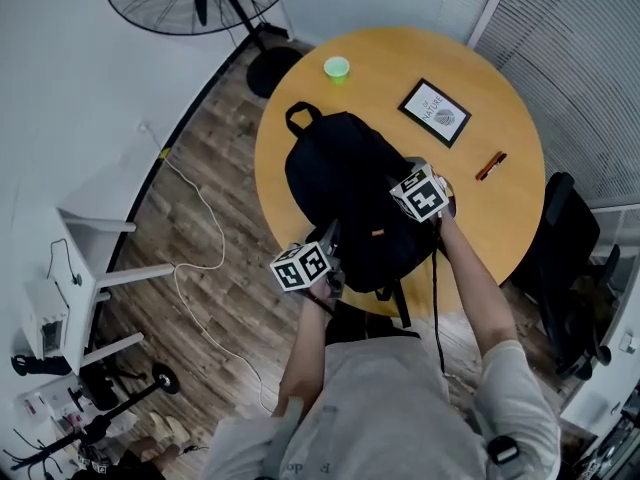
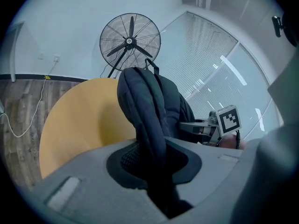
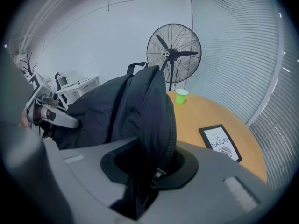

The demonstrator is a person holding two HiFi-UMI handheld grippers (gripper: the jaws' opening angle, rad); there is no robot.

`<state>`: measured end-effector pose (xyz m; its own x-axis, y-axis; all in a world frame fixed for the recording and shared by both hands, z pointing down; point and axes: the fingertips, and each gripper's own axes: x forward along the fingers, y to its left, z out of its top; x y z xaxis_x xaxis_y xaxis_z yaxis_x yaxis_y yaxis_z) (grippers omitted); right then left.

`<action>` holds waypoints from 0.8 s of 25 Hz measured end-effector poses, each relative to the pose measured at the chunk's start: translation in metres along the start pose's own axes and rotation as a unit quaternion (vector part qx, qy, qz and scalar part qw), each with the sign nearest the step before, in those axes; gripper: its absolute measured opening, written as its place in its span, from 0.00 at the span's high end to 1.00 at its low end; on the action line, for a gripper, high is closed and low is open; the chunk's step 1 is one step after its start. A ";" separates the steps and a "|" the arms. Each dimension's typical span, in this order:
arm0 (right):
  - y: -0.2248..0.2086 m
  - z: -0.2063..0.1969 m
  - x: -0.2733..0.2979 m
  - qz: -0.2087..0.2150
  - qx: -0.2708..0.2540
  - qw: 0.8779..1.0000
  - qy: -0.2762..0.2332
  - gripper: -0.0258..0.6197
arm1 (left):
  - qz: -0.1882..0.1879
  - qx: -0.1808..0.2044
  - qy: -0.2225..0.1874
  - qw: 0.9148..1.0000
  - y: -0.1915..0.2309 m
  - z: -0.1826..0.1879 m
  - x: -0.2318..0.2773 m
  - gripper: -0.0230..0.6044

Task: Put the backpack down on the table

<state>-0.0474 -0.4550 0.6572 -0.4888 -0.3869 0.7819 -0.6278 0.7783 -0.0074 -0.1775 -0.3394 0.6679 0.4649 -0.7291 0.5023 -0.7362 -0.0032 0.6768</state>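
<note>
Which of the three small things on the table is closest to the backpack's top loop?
The green cup, just beyond the loop of the backpack; the frame and the pen lie farther off, along its right side.

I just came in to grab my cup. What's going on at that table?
A person holds a gripper in each hand, both clamped on a black backpack: the left gripper on one side, the right gripper on the other. The backpack is over the near part of the round table; whether it rests there yet is unclear. Your green cup, a framed picture and a pen sit apart from it.
</note>
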 end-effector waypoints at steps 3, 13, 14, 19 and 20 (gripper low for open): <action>0.000 0.002 0.009 0.001 0.002 1.000 0.004 0.83 | -0.001 -0.013 0.003 1.000 0.007 0.001 0.003 0.83; -0.002 -0.001 0.033 0.009 0.011 1.000 0.021 0.82 | 0.005 -0.013 0.023 1.000 0.029 -0.002 0.013 0.83; -0.003 -0.002 0.035 0.010 0.010 1.000 0.023 0.82 | 0.005 -0.013 0.024 1.000 0.031 -0.002 0.014 0.83; -0.006 -0.005 0.044 0.013 0.013 0.999 0.029 0.82 | 0.009 -0.016 0.032 0.999 0.038 -0.004 0.020 0.83; -0.006 -0.005 0.046 0.014 0.014 0.999 0.031 0.82 | 0.010 -0.017 0.033 0.999 0.040 -0.004 0.021 0.83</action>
<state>-0.0632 -0.4751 0.6967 -0.4687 -0.3338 0.8179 -0.6314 0.7741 -0.0459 -0.1948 -0.3520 0.7076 0.4825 -0.6824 0.5491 -0.7292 0.0344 0.6835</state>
